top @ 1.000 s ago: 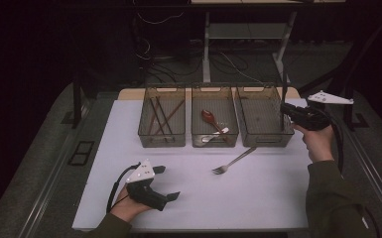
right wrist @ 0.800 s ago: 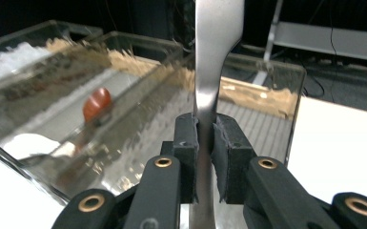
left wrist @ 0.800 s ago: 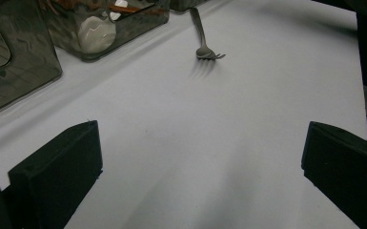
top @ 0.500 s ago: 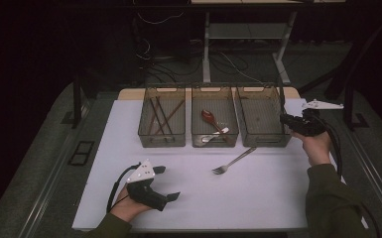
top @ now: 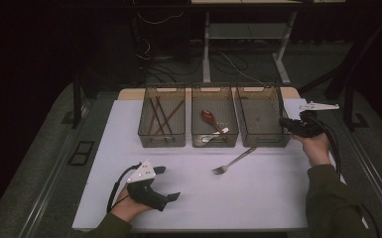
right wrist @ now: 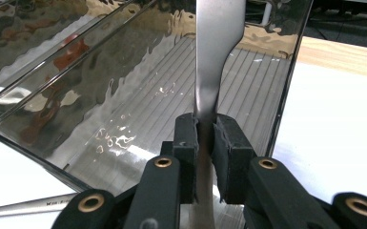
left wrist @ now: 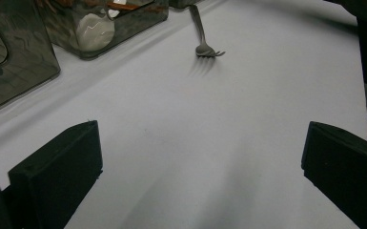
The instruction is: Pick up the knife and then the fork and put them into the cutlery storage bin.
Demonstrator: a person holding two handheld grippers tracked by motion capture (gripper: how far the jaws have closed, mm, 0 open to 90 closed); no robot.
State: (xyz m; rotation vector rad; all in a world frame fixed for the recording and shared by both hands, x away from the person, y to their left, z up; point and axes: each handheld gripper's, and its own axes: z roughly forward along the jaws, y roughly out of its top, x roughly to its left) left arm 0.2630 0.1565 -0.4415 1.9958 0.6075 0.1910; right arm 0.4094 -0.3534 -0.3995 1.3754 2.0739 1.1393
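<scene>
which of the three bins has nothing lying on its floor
The right-hand bin, beside the right gripper. Its ribbed floor lies bare, while the left bin holds chopsticks and the middle bin holds spoons.

Dim room with black surroundings, white desk [top: 258, 198] lit from above, soft fork [left wrist: 204, 45] shadow, rippled glare on clear bin [right wrist: 138, 109] walls, near jaws slightly blurred.

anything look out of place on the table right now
One thing: a fork lies loose on the white table, in front of the three bins, while the other cutlery sits sorted inside them. The right gripper is shut on a flat metal utensil held over the right bin. Nothing looks spilled or broken.
</scene>
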